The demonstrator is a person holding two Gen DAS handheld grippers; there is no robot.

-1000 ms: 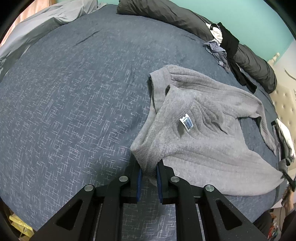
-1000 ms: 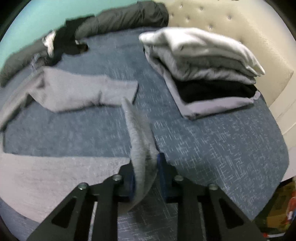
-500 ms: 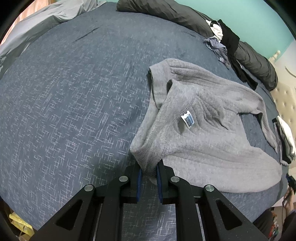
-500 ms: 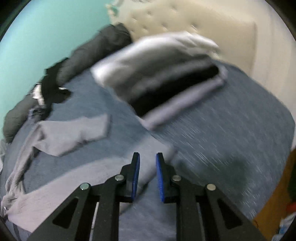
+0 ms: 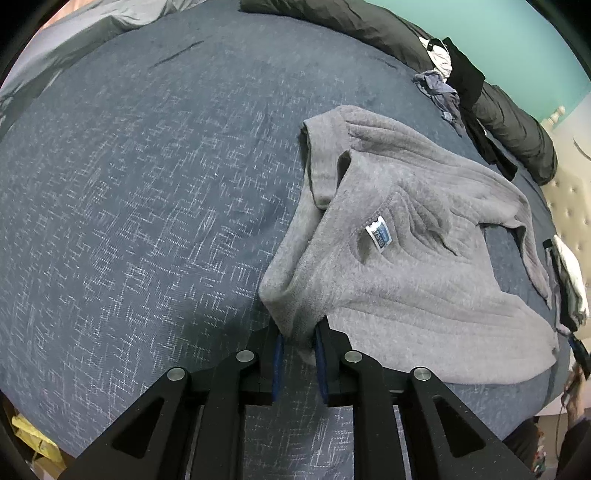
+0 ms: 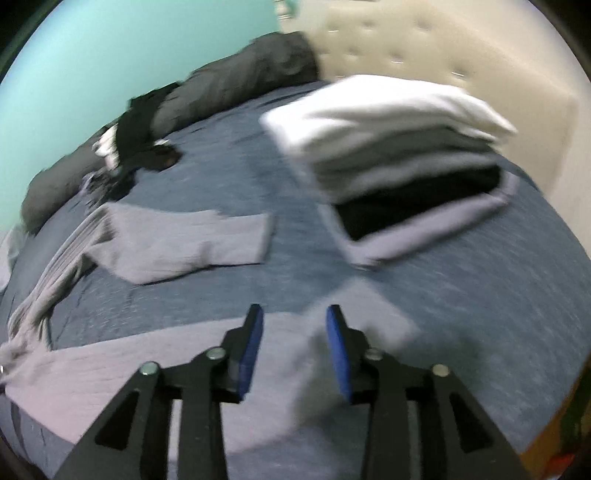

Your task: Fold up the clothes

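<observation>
A grey knit sweater (image 5: 406, 266) lies spread on the dark blue bedspread (image 5: 147, 184), its label facing up. My left gripper (image 5: 298, 332) has a bunched corner of the sweater between its blue pads. The jaws are opening, and the cloth still fills the gap and touches both pads. In the right wrist view the sweater's body (image 6: 166, 369) and one sleeve (image 6: 184, 243) lie flat. My right gripper (image 6: 293, 314) hovers over the hem corner with its jaws opening. Its pads stand well apart and grip nothing. That view is blurred.
A stack of folded clothes (image 6: 399, 147) sits on the bed by the cream tufted headboard (image 6: 443, 44). A dark rolled duvet (image 5: 369, 26) and several loose garments (image 5: 450, 74) line the far edge by the teal wall. The bed's edge is close on the right.
The right gripper let go of the raised sweater hem, which dropped onto the bed, and its jaws spread wide. The left gripper stayed put, its pads parting slightly.
</observation>
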